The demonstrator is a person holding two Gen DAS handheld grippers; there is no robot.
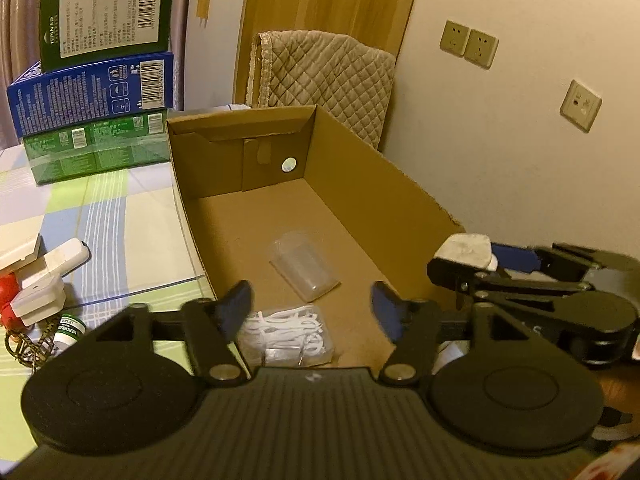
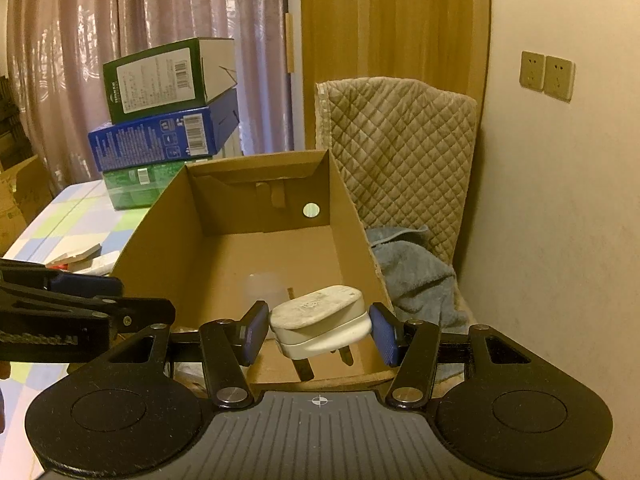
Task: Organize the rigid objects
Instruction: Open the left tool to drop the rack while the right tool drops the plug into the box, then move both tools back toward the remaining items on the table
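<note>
Right wrist: right gripper [image 2: 318, 330] clamps white plug adapter [image 2: 318, 326] by its flat sides above cardboard box [image 2: 168, 232]; rigid, light, slick plastic. Left gripper [image 1: 312, 306] open, empty.

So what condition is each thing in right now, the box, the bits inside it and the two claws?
cardboard box: open-topped, upright.
clear container: lying on its side in the box.
packet of white floss picks: flat on the box floor.
left gripper: open, empty.
right gripper: shut on the white plug adapter, over the box.
</note>
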